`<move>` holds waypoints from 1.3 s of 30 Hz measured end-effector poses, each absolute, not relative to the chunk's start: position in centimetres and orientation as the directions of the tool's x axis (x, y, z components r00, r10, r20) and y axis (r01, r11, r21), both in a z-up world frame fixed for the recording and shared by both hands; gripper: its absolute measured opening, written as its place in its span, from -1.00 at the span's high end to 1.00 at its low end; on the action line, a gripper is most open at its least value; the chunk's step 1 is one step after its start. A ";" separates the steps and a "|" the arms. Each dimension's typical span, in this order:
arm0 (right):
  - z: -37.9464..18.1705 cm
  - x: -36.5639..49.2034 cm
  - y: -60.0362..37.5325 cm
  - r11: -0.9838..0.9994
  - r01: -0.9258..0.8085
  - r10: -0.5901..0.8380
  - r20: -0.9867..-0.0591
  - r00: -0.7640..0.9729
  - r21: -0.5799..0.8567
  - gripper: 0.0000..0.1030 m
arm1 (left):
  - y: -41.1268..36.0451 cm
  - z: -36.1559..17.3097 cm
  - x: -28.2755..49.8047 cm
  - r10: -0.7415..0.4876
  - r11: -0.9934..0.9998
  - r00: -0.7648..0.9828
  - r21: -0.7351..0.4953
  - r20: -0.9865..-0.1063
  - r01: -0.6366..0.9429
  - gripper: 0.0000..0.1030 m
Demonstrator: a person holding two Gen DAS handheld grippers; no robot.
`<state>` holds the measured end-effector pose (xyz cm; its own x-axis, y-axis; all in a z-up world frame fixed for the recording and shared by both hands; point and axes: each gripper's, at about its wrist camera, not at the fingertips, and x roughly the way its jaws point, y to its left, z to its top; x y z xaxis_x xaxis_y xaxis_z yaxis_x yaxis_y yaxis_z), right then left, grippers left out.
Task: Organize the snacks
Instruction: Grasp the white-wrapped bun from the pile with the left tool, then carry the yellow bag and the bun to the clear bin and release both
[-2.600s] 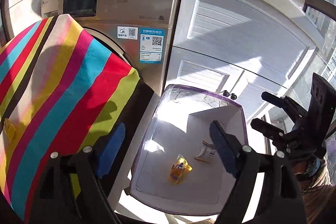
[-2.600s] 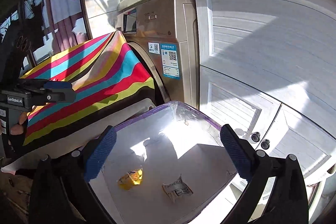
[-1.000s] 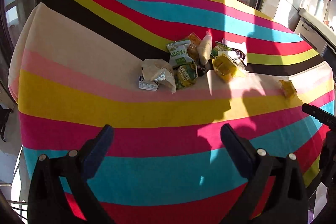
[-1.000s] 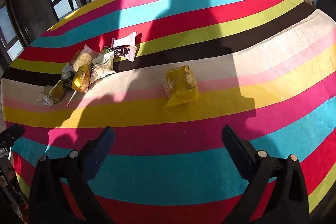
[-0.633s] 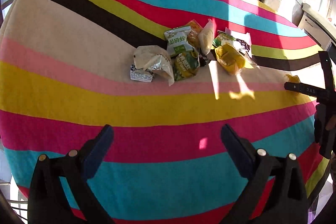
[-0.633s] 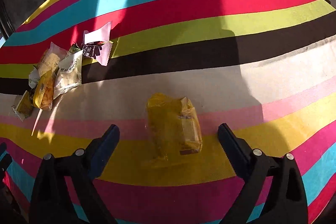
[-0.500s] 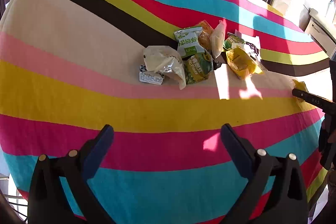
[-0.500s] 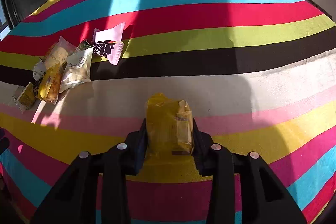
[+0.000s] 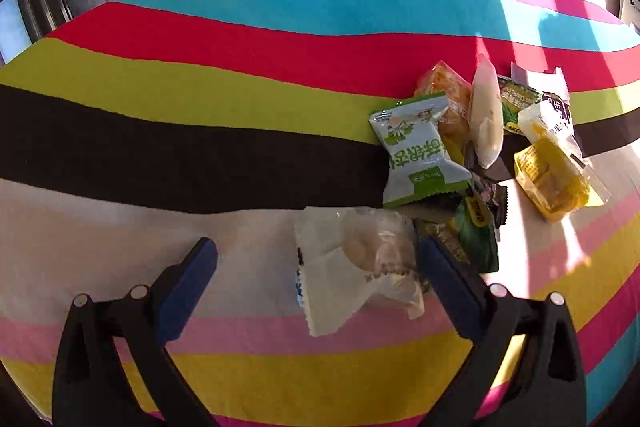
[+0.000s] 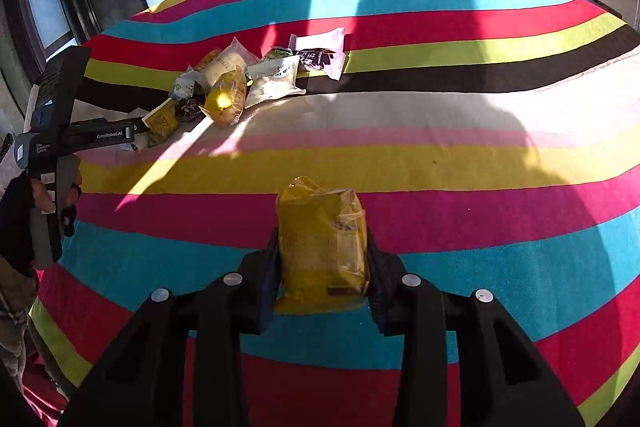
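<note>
In the left wrist view, the white-wrapped bun [image 9: 356, 267] covers most of a small blue-and-white packet [image 9: 298, 285], and the green pack [image 9: 416, 151] overlaps the dark wrappers [image 9: 480, 215] beneath it, whose print is unreadable. The desk [image 9: 200, 147] runs past the picture's edges. In the right wrist view, the yellow snack [image 10: 322, 243] has its sides hidden by the right tool [image 10: 322, 267], and its label is blurred. The left tool [image 10: 100, 137] tips vanish among the pile [image 10: 224, 87].

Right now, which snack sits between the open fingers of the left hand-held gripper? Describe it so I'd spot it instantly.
On the striped tablecloth, find the snack pile. At its near edge, on the cream stripe, lies a pale bun in a clear-and-white wrapper, between the left hand-held gripper fingers. Its neighbours are green or yellow; it alone is almost colourless.
</note>
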<state>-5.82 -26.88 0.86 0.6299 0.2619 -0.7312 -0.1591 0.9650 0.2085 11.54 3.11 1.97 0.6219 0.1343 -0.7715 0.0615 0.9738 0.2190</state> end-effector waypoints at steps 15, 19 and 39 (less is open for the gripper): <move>0.1 -6.0 -26.7 0.964 -0.157 0.266 -0.742 0.615 0.215 0.27 | 5.1 8.2 1.9 -0.220 0.975 0.761 -0.122 -0.610 0.184 0.18; 0.1 -5.9 -27.0 0.964 -0.145 0.264 -0.740 0.619 0.223 0.27 | 3.5 7.7 -1.3 -0.294 0.954 0.754 -0.230 -0.587 0.192 0.17; 0.3 -6.4 -27.5 0.954 -0.143 0.294 -0.720 0.629 0.265 0.27 | -3.7 3.3 -7.3 -0.399 0.914 0.648 -0.226 -0.648 0.337 0.17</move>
<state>-6.36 -27.47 0.29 0.6285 0.2944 -0.7199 -0.1431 0.9536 0.2650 -7.29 -3.71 3.32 0.6483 -0.3994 -0.6482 0.3367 0.9140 -0.2265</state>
